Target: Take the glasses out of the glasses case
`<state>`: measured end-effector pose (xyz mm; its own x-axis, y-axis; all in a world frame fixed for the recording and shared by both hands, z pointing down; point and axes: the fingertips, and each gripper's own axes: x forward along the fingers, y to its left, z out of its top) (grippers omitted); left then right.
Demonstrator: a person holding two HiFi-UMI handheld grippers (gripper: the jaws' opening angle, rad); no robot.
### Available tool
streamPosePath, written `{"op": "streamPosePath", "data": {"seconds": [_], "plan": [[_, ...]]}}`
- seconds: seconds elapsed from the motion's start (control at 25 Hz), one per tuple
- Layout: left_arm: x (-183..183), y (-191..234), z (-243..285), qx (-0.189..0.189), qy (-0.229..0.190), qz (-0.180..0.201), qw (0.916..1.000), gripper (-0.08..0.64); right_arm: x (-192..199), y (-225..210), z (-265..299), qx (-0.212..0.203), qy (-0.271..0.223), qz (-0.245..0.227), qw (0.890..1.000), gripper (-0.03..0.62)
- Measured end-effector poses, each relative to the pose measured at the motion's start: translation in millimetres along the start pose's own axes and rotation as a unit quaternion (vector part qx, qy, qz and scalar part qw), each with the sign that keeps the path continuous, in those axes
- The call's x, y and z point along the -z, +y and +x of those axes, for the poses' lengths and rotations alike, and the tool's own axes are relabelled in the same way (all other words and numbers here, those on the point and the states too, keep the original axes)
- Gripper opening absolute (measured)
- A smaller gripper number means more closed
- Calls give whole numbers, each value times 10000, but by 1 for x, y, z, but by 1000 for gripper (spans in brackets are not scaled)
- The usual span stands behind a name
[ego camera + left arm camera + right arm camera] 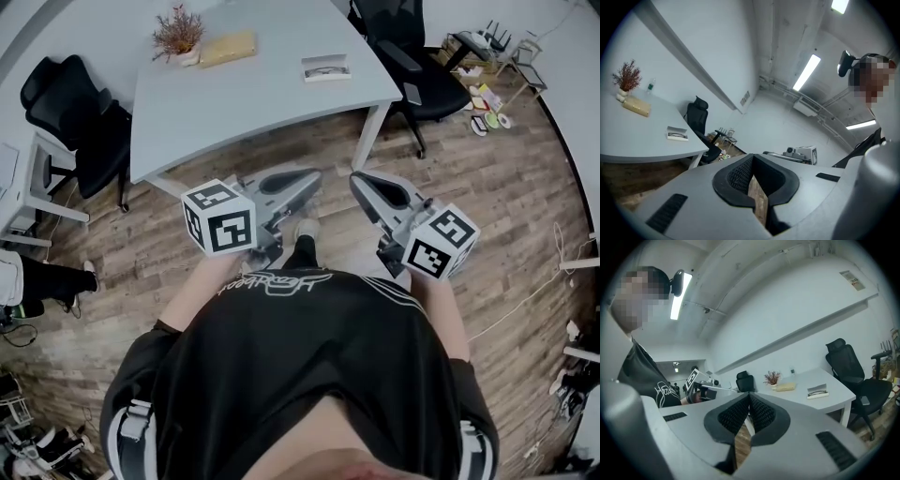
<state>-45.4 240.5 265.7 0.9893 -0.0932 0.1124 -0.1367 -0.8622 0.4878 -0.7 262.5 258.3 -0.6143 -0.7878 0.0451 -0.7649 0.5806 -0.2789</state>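
The glasses case lies open on the far right part of the grey table, with dark-framed glasses inside it. It also shows small in the left gripper view, as the case, and in the right gripper view, as the case. I stand well back from the table. My left gripper and right gripper are held side by side near my waist, above the wooden floor. Both are far short of the case. The left gripper and the right gripper are shut, with nothing between the pads.
A small vase of dried flowers and a tan pouch sit at the table's far side. Black office chairs stand at the left and at the right. Small items lie on the floor at the far right.
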Motion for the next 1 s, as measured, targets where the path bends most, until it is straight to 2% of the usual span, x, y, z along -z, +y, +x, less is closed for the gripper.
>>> {"op": "streamPosePath", "data": {"seconds": [0.12, 0.28, 0.8, 1.0], "plan": [[-9, 21, 13, 8, 10, -50, 10000, 8, 0, -27, 11, 197, 83, -1, 9998, 9], [-18, 54, 28, 3, 102, -158, 9998, 8, -3, -58, 29, 261, 112, 96, 9995, 9], [-84, 184, 84, 13, 372, -392, 9985, 8, -33, -178, 117, 533, 210, 418, 9975, 9], [-104, 235, 101, 61, 460, -506, 9976, 8, -38, -222, 155, 641, 368, 403, 9965, 9]]}}
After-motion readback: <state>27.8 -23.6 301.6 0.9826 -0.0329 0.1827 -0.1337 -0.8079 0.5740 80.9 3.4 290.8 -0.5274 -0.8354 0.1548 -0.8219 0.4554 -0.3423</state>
